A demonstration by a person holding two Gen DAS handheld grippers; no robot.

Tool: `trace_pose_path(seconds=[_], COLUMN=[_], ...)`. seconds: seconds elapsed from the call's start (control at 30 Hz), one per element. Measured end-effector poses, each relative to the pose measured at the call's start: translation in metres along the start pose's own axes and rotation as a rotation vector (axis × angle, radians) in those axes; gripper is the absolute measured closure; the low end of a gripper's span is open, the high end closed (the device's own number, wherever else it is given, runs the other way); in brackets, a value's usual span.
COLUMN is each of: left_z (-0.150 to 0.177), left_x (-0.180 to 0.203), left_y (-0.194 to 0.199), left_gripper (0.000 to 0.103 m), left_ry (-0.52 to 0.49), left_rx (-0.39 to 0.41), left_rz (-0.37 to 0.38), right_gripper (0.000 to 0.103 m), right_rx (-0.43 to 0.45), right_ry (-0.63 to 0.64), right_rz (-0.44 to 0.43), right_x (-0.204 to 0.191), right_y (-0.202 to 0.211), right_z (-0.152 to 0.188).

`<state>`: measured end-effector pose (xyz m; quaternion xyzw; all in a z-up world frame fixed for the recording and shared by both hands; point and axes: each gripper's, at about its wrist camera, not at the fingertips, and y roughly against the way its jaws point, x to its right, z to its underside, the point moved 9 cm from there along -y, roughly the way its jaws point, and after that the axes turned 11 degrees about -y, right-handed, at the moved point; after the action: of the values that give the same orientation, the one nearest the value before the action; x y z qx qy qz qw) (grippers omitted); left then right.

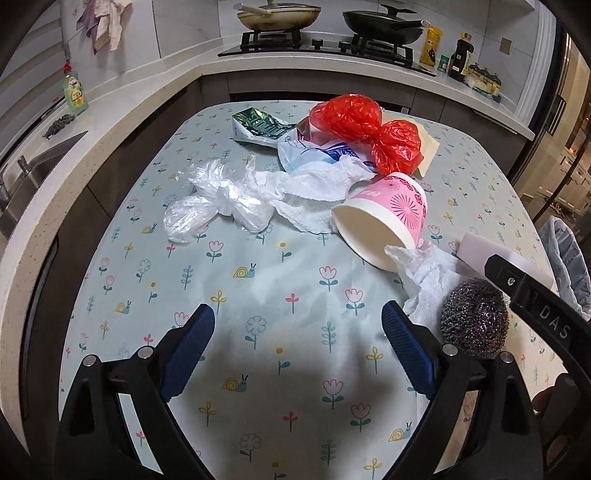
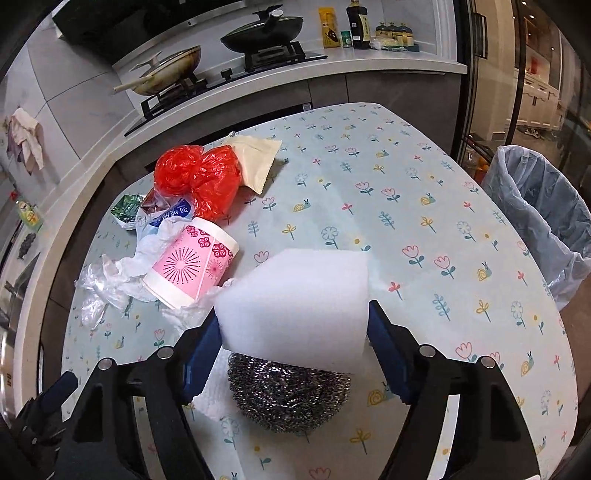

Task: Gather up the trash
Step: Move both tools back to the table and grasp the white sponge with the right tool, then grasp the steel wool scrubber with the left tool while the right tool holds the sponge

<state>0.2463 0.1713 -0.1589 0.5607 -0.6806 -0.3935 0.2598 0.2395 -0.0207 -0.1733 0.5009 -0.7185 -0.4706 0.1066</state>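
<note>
My right gripper (image 2: 295,317) is shut on a white sponge block (image 2: 295,302), held above a steel wool scourer (image 2: 288,395) on the table. My left gripper (image 1: 297,328) is open and empty over the flowered tablecloth (image 1: 258,295), near the front. Trash lies further back: a pink paper cup (image 1: 388,218) on its side, crumpled white tissue (image 1: 314,192), a clear plastic bag (image 1: 218,199), a red plastic bag (image 1: 369,129), a blue-white wrapper (image 1: 314,151), a green packet (image 1: 258,125) and a beige pouch (image 2: 255,158). A bin with a plastic liner (image 2: 535,214) stands at the table's right edge.
A kitchen counter (image 1: 147,110) wraps the far and left sides, with a stove and pans (image 1: 325,26), sauce bottles (image 1: 458,55), a dish soap bottle (image 1: 75,88) and a sink (image 1: 33,173). More white tissue (image 1: 432,280) lies by the scourer (image 1: 474,317).
</note>
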Motion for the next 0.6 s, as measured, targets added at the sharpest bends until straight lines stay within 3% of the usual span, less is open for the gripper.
trace_pose_path(seconds=[0.23, 0.6], left_z=[-0.001, 0.001], left_x=[0.035, 0.121], left_y=[0.002, 0.008], left_gripper=[0.015, 0.011], left_ry=[-0.046, -0.145], left_rx=[-0.001, 0.005], left_rz=[0.044, 0.159], right_gripper=[0.032, 0.032], right_rx=[0.059, 0.103], right_ry=[-0.080, -0.181], right_rz=[-0.001, 0.030], right_x=[0.044, 0.114], right_y=[0.025, 0.048], right_z=[-0.022, -0.035])
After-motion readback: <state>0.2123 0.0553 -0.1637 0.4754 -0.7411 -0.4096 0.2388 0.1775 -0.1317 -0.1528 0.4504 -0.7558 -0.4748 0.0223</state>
